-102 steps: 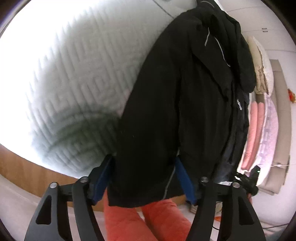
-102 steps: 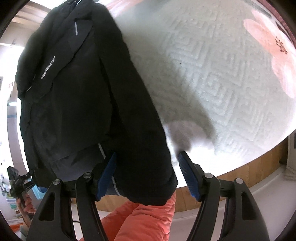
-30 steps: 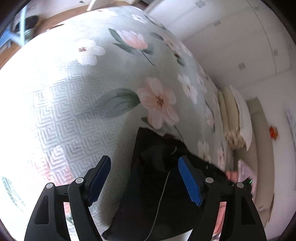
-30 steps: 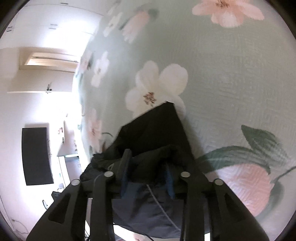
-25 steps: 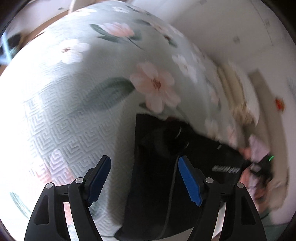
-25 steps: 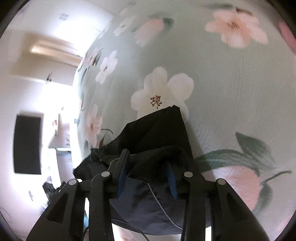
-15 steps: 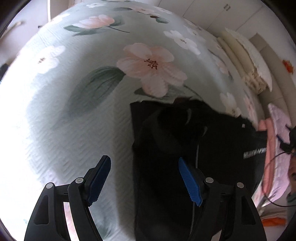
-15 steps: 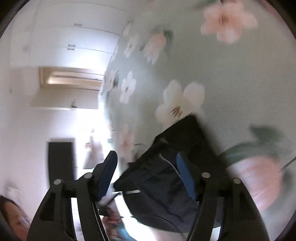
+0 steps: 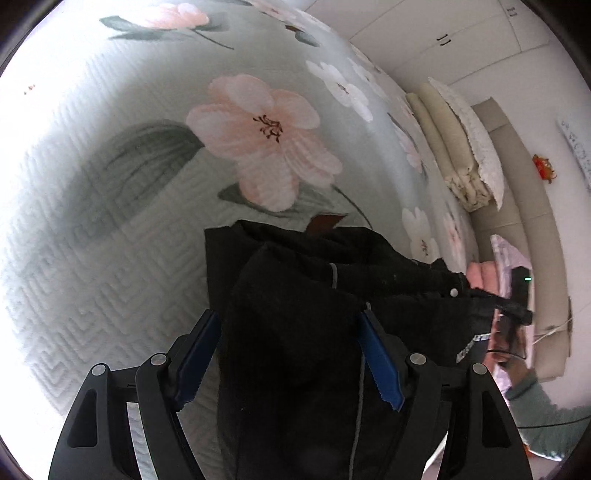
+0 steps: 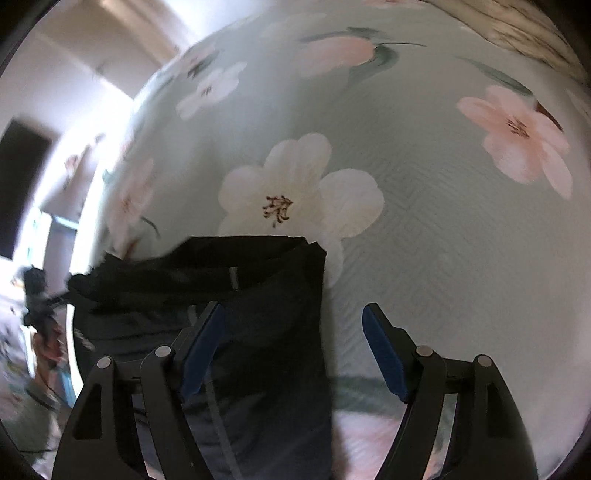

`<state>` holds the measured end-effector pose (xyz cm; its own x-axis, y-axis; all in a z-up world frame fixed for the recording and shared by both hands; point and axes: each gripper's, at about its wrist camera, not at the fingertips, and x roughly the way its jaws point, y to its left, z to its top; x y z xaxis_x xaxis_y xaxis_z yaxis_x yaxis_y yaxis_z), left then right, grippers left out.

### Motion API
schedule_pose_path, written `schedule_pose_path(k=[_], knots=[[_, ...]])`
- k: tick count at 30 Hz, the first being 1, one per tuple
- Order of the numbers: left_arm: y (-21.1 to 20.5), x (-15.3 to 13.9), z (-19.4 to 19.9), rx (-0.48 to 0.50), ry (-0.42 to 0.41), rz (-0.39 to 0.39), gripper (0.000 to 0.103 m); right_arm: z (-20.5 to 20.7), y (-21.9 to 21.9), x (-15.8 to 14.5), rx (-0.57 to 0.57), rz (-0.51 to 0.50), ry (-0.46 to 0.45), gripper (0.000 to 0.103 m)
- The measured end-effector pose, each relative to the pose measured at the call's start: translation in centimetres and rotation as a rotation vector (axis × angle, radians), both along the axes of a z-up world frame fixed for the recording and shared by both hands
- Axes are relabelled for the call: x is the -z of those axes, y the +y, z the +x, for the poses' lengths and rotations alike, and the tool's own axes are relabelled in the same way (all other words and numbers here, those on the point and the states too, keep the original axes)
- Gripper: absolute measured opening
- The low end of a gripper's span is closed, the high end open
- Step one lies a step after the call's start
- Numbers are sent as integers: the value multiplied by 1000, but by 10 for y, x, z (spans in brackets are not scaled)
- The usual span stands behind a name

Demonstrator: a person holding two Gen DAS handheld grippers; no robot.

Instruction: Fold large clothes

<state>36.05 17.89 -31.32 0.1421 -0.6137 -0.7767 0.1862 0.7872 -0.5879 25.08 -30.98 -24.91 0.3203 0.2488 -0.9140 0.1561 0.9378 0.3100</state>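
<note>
A black jacket (image 9: 314,332) lies folded on the floral bedspread (image 9: 147,184). My left gripper (image 9: 291,354) hovers over its near left part with blue pads wide apart, open and empty. In the right wrist view the jacket (image 10: 258,314) lies low and left. My right gripper (image 10: 295,350) is open and empty above the jacket's right edge; its left pad (image 10: 201,350) is over the cloth, its right pad (image 10: 384,354) over the bedspread. The other gripper shows at the jacket's far end in each view.
Stacked cream pillows (image 9: 458,147) and pink and lilac folded bedding (image 9: 502,266) lie at the head of the bed. A white wardrobe (image 9: 461,29) stands behind. A dark screen (image 10: 18,177) hangs on the wall at left in the right wrist view.
The jacket came down from hanging in both grippers onto the bed. My right gripper, shut on the cloth a second ago, has opened and let go. Both grippers drew back slightly.
</note>
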Motion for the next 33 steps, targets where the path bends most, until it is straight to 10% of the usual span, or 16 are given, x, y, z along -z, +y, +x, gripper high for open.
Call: schedule_pose_path(k=[2, 3, 5, 6, 17, 24, 31, 33], knots=[[-4, -1, -1, -15, -16, 12, 67, 6, 2, 13, -21, 0, 20, 79], [-7, -5, -3, -21, -39, 28, 36, 7, 3, 19, -25, 16, 31, 78], [-12, -14, -12, -17, -72, 38, 17, 5, 9, 25, -43, 31, 31, 33], [-12, -21, -17, -30, -105, 52, 13, 2, 13, 24, -45, 19, 26, 28], [12, -114, -8, -222, -281, -4, 12, -26, 37, -113, 3, -314, -244, 18], [-2, 24, 44, -253, -7, 131, 13, 59, 35, 17, 33, -325, -2, 18], [-7, 33, 43, -234, -34, 152, 19, 65, 37, 62, 70, -288, 100, 22], [-1, 24, 45, -243, -19, 144, 29, 67, 29, 59, 88, -272, 132, 37]])
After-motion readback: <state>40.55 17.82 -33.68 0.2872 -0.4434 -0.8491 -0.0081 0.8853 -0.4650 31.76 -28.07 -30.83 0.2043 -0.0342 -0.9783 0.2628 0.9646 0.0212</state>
